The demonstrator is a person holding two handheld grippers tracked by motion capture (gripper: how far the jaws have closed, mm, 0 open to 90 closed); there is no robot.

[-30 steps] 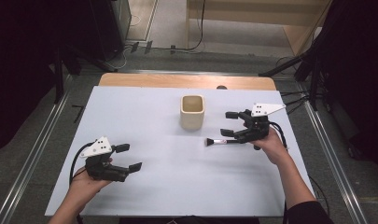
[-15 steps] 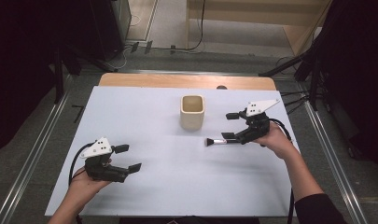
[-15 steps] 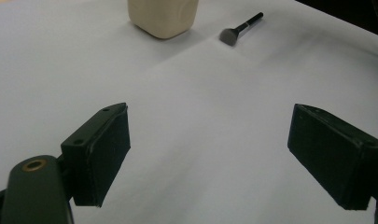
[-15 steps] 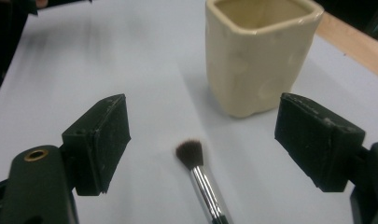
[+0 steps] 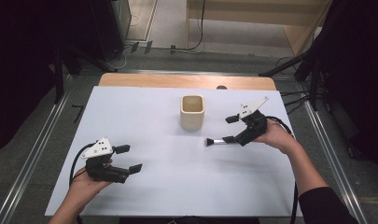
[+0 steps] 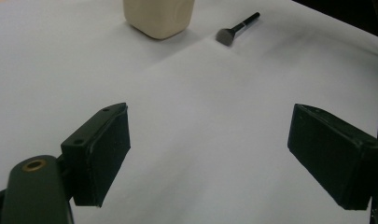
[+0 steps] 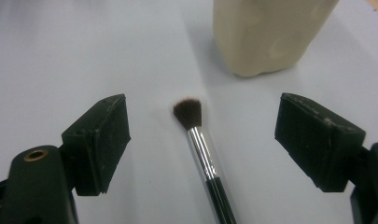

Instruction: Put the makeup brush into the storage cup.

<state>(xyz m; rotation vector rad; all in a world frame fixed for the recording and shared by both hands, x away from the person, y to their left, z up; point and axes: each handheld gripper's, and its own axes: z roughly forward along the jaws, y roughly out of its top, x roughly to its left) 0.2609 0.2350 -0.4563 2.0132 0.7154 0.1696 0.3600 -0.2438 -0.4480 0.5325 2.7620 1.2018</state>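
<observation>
Right gripper view: my right gripper (image 7: 203, 140), jaws spread, straddles the small silver-and-black makeup brush (image 7: 203, 154); next, clamp its handle.

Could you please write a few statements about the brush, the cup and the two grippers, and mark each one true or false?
1. The brush lies flat on the table. True.
2. The right gripper is shut on the brush. False: its jaws stand open on either side of it.
3. The brush stands inside the cup. False: it lies beside the cup.
4. The left gripper is open and holds nothing. True.
</observation>
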